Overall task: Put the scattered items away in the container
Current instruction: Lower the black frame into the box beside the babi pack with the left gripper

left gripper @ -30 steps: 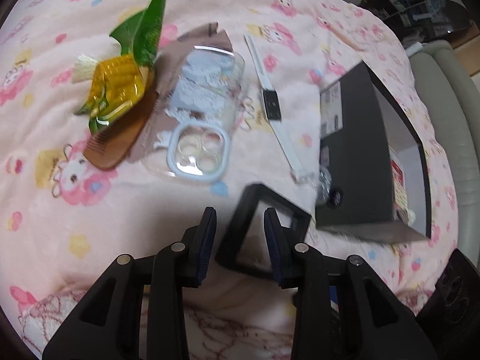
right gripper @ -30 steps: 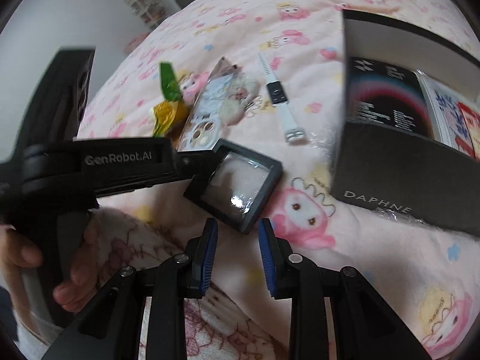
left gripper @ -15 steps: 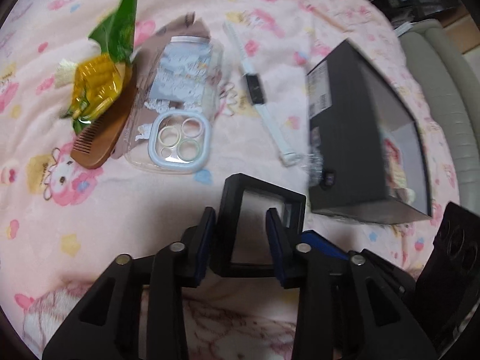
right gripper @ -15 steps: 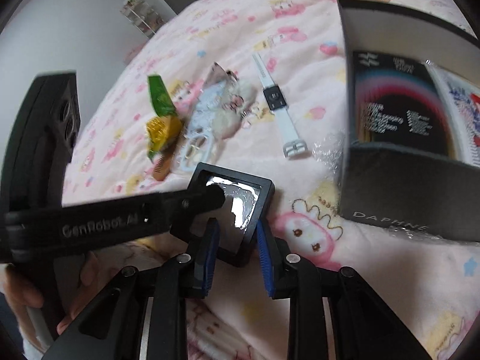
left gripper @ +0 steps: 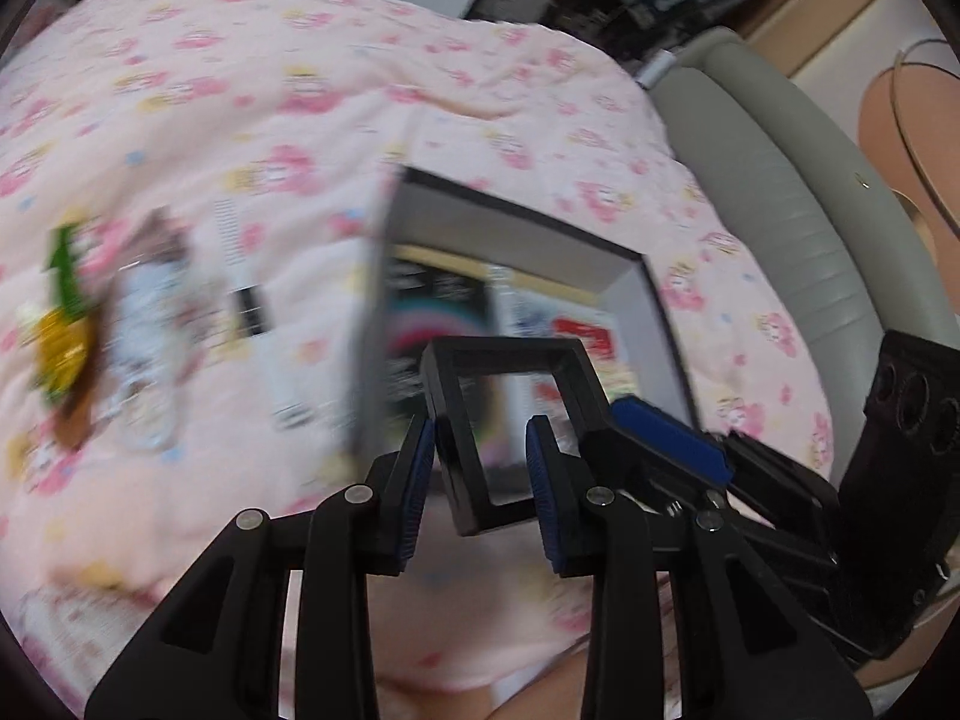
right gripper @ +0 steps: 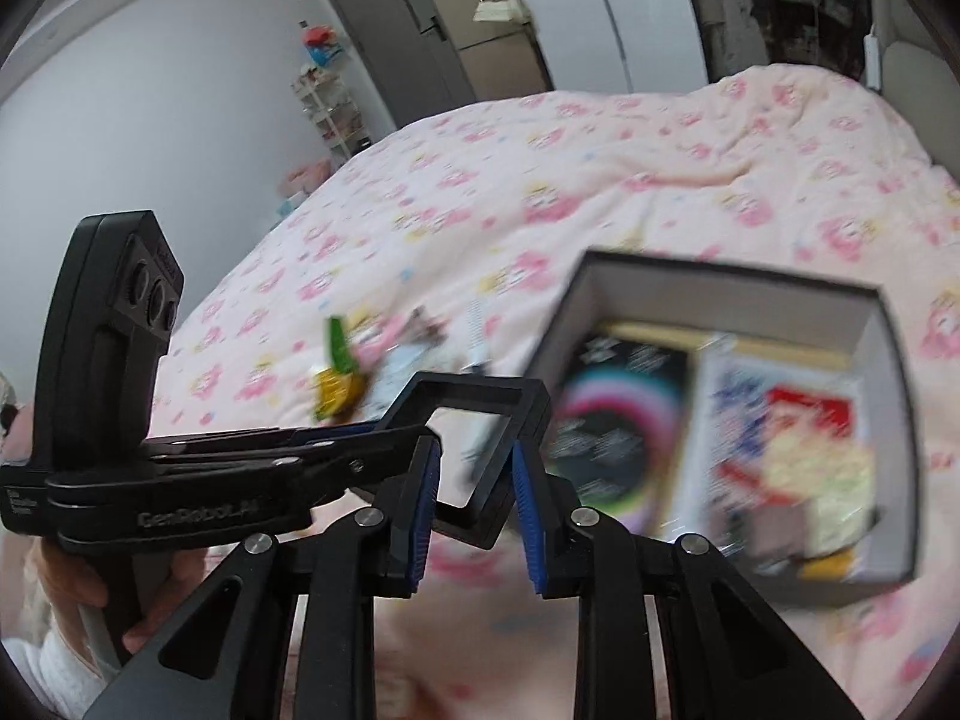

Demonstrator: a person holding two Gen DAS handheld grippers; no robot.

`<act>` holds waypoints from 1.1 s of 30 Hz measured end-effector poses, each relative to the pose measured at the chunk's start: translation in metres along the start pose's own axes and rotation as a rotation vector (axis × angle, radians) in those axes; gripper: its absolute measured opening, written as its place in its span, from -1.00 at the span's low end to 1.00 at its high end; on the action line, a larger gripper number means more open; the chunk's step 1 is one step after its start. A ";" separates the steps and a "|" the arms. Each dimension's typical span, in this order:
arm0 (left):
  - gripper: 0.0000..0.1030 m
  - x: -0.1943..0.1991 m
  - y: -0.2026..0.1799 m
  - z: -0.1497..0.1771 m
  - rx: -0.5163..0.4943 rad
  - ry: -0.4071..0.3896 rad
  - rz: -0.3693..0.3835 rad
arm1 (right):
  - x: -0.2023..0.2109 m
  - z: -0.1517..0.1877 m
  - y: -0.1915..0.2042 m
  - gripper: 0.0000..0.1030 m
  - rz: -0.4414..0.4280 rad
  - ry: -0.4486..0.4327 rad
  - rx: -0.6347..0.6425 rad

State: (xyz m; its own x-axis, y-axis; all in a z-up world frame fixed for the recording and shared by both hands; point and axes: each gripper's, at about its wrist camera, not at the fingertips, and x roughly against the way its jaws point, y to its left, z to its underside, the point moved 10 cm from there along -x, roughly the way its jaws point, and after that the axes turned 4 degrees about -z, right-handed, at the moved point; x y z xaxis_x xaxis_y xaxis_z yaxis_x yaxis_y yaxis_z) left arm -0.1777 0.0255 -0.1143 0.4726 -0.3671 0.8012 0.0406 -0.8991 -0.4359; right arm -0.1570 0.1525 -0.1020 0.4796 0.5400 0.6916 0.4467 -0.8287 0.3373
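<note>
A small black square display case [left gripper: 510,414] with a clear window is lifted off the bed, held between both grippers. My left gripper [left gripper: 480,468] is shut on its near edge. My right gripper [right gripper: 471,480] is shut on its near corner [right gripper: 480,450]. The case hangs over the near-left edge of the open black box [left gripper: 624,264], which holds printed booklets. The box also shows in the right wrist view [right gripper: 870,300]. The right gripper's fingers [left gripper: 666,438] cross the left wrist view.
On the pink printed quilt [left gripper: 240,120] to the left lie a green and yellow wrapper [left gripper: 60,324], a clear phone case [left gripper: 144,348] and a white watch [left gripper: 252,312], all blurred. A grey padded bed edge [left gripper: 780,180] runs on the right.
Both grippers have lifted the black case off the quilt and carried it right, over the box. The right gripper has closed on it. The scattered items slid left in view.
</note>
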 end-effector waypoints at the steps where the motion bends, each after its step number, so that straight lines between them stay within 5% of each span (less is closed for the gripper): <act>1: -0.41 -0.014 -0.013 -0.006 0.000 0.021 0.026 | 0.000 -0.004 -0.019 -0.58 0.030 0.009 0.002; 12: -0.41 -0.147 -0.077 -0.020 -0.013 0.201 0.075 | -0.024 0.015 -0.163 -0.58 0.105 0.093 -0.238; 22: -0.41 -0.190 -0.071 -0.010 -0.032 0.262 0.028 | -0.046 0.029 -0.185 -0.59 0.170 0.182 -0.252; 28: -0.40 -0.181 -0.070 -0.021 -0.039 0.206 0.003 | -0.030 0.021 -0.192 -0.59 0.248 0.128 -0.234; 33: -0.40 -0.191 -0.066 -0.012 -0.036 0.244 -0.021 | -0.024 0.021 -0.202 -0.59 0.308 0.122 -0.251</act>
State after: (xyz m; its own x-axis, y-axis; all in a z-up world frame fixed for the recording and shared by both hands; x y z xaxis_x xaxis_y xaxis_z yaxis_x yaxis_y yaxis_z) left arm -0.2815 0.1522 -0.2335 0.2448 -0.3909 0.8873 0.0146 -0.9135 -0.4065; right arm -0.2428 0.3102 -0.2005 0.4621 0.2526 0.8501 0.0915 -0.9670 0.2376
